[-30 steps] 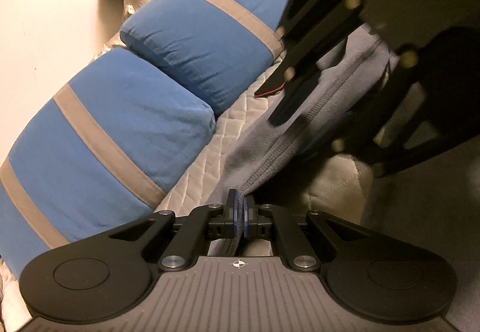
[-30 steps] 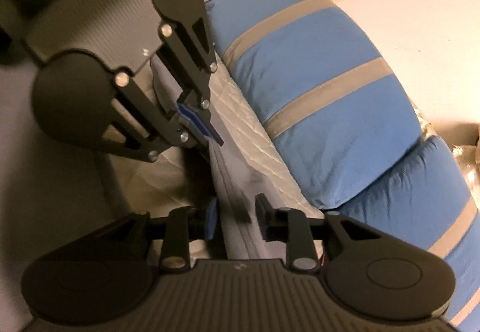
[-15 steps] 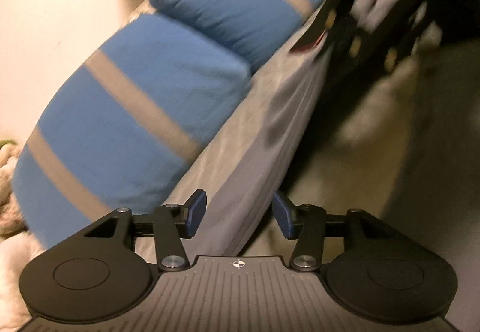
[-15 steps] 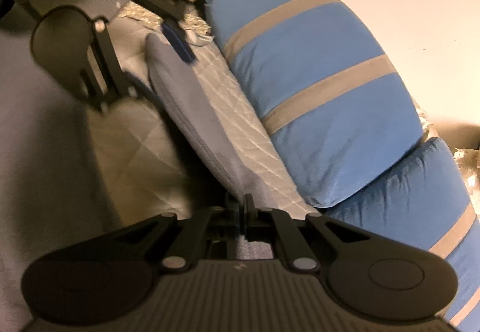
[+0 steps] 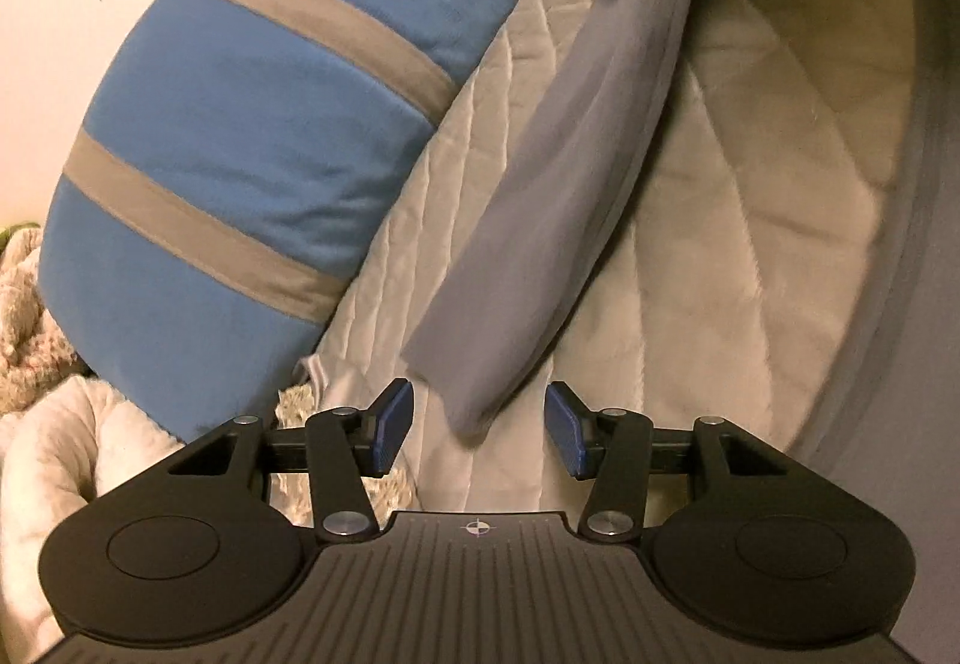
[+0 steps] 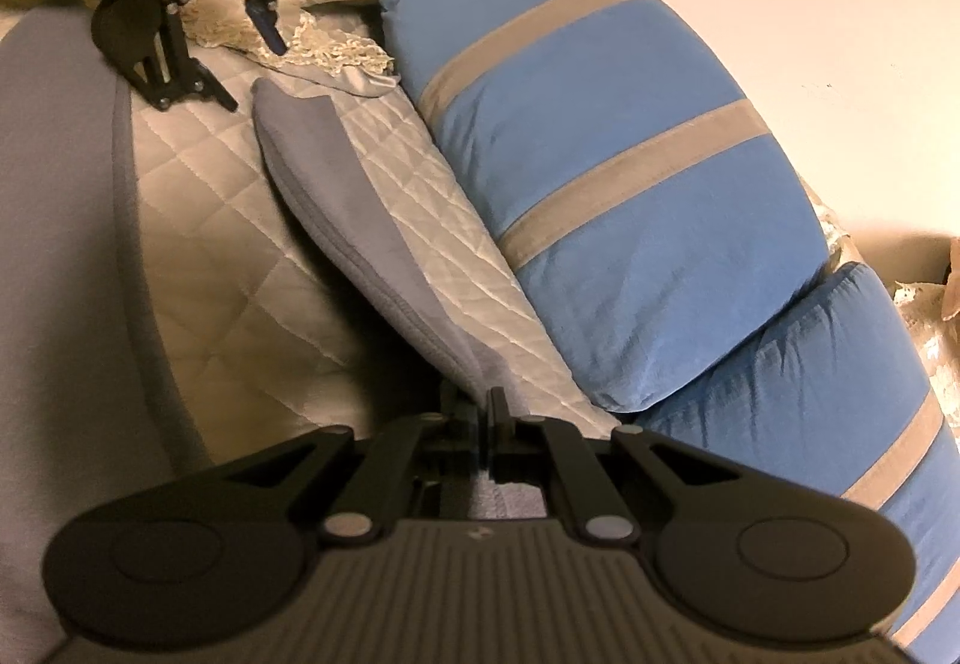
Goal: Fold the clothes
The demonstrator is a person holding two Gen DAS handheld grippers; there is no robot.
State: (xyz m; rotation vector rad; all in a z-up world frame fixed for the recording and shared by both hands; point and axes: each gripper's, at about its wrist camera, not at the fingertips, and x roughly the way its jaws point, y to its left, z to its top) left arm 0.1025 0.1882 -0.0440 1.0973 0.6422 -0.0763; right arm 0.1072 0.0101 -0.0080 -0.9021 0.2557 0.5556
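so, left wrist view: left claw (image 5: 477,427) spread, holding nothing; grey garment (image 5: 558,172) lies folded on the quilted bed (image 5: 750,184) beside the blue pillow (image 5: 270,123).
right wrist view: right claw (image 6: 485,412) pinching the garment's near end, probably its hem.
advice: lay that end flat before letting go.

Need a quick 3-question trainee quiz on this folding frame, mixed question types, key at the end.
1. True or false: the left hand-held gripper is clamped on the grey garment.
2. Which hand-held gripper grips the garment? A) left B) right C) both
3. Fill in: the garment lies on the quilted cover, beside the blue ____ with grey stripes.

Key: 1 false, its blue pads stand apart and the garment's end lies free between them. 2 B, its jaws are closed on the fabric's near end. 3 pillow.
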